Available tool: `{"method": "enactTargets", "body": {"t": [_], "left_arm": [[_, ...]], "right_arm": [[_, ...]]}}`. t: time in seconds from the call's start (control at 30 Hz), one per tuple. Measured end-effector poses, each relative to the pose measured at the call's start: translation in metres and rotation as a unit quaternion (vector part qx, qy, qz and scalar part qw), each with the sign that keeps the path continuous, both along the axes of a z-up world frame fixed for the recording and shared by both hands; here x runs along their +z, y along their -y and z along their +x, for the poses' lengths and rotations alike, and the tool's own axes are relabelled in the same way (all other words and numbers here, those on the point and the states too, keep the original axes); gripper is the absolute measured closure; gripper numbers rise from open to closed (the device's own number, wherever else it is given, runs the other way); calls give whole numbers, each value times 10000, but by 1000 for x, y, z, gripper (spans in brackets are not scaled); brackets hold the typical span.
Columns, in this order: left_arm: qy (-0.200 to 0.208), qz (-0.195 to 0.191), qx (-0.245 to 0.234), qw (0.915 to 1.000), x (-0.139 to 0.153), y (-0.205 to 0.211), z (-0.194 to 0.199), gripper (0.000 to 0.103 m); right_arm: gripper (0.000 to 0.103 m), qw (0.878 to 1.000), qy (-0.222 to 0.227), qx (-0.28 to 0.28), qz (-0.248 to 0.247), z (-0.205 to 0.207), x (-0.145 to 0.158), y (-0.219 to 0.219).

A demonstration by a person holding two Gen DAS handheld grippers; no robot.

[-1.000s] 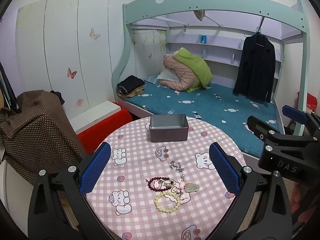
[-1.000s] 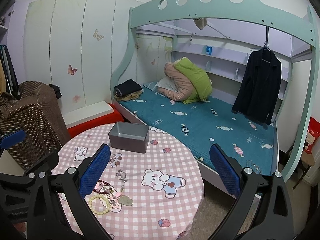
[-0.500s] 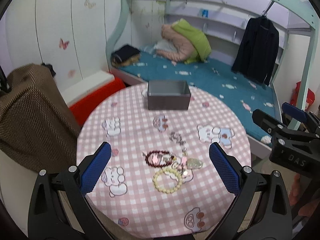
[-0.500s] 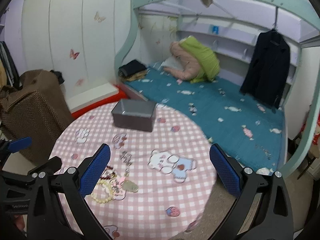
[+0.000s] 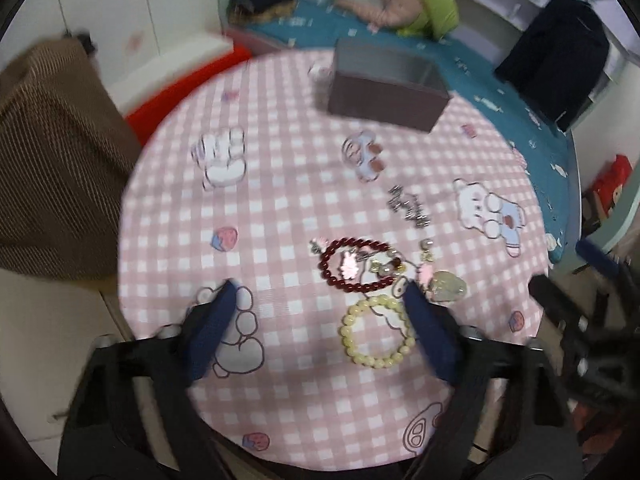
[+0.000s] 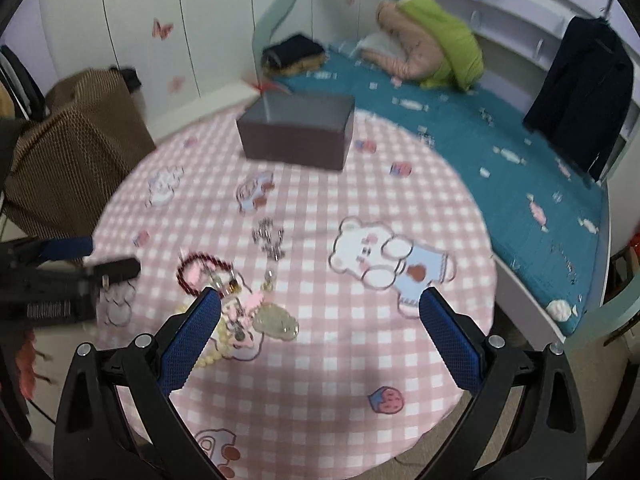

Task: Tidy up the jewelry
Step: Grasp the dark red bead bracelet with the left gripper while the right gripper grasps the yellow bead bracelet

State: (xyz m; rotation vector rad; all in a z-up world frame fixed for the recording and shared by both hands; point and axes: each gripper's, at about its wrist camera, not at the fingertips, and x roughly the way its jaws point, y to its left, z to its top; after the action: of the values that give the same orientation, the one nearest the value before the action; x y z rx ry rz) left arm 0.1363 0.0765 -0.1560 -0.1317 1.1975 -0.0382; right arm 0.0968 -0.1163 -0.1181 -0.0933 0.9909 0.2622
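Observation:
On the round pink checked table (image 5: 280,184) lies a cluster of jewelry: a dark red bead bracelet (image 5: 356,266), a cream bead bracelet (image 5: 376,332), a pale green pendant (image 5: 448,286) and a silver chain piece (image 5: 408,204). An open grey box (image 5: 386,88) stands at the far side. My left gripper (image 5: 320,320) is open and empty, hovering above the table just short of the bracelets. My right gripper (image 6: 320,320) is open and empty, to the right of the cluster, with the pendant (image 6: 276,322), the red bracelet (image 6: 204,272) and the box (image 6: 296,136) in its view.
A brown dotted bag (image 5: 52,160) stands left of the table. A red and white bench (image 5: 188,76) is behind it. A bunk bed with a teal mattress (image 6: 480,136) runs along the far and right side. The other gripper's body (image 6: 60,284) is at the left.
Both grippers have tilted down and moved closer to the table. The jewelry now sits between and just ahead of the left gripper's fingers. Both stay open.

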Motion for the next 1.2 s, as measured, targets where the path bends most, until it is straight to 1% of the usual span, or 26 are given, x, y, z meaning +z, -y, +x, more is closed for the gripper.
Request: {"method": "enactTargets", "body": {"t": [0.07,0.2,0.27,0.3,0.37,0.4,0.43,0.5,0.57,0.6,0.63,0.67,0.7,0.73,0.87,0.97,1.03,1.1,1.17,1.2], "left_arm": [[-266,-86,105,9996,-14,-7,11,28],[-677,-245,132,9973,-37,-13,32,38],[-830,-329,123,9959,-46,-13,42,40],[-913,-348,103,9952,-50,-11,46,42],[-1095,-294,64,9935,-60,-9,55,44],[-1199,-241,60,9925,-65,-8,57,47],[-1319,-217,57,9910,-70,-7,59,52],[-1315,-164,17,9912,-71,-4,61,53],[-1344,-13,-58,9909,-72,1,63,56],[-1372,99,-106,9904,-72,3,64,60],[-1418,260,-208,9893,-73,6,64,66],[-1433,303,-283,9888,-72,8,65,71],[-1449,320,-318,9884,-72,9,66,88],[-1479,303,-318,9880,-72,10,66,95],[-1531,-20,-229,9879,-73,2,67,95],[-1424,-297,-103,9893,-66,-7,65,95],[-1323,-544,54,9897,-57,-17,60,96],[-1231,-1055,231,9865,-46,-28,57,96],[-1021,-1342,298,9852,-32,-34,53,96],[-938,-1462,309,9843,-28,-35,51,96]], "right_arm": [[8,9998,-179,47,-78,5,-9,-3],[8,9989,-370,148,-242,15,-21,-10],[8,9984,-449,186,-297,20,-26,-13],[8,9981,-500,198,-316,22,-28,-14],[8,9975,-595,203,-326,26,-32,-17],[8,9973,-626,210,-331,28,-33,-19],[8,9970,-660,231,-340,28,-35,-20],[8,9966,-687,264,-377,30,-36,-23],[8,9962,-706,295,-413,31,-37,-26],[8,9960,-711,314,-436,32,-38,-28],[8,9957,-718,347,-465,32,-39,-29],[8,9955,-721,377,-491,33,-40,-31],[8,9953,-718,411,-510,32,-40,-33],[8,9951,-722,435,-511,33,-41,-33],[8,9947,-786,491,-454,33,-44,-36],[9,9944,-779,611,-364,33,-43,-38],[19,9936,-806,742,-269,34,-43,-41],[36,9919,-904,874,-157,33,-44,-44],[45,9890,-1034,1056,3,33,-49,-49],[47,9877,-1067,1143,19,32,-50,-52]]}}
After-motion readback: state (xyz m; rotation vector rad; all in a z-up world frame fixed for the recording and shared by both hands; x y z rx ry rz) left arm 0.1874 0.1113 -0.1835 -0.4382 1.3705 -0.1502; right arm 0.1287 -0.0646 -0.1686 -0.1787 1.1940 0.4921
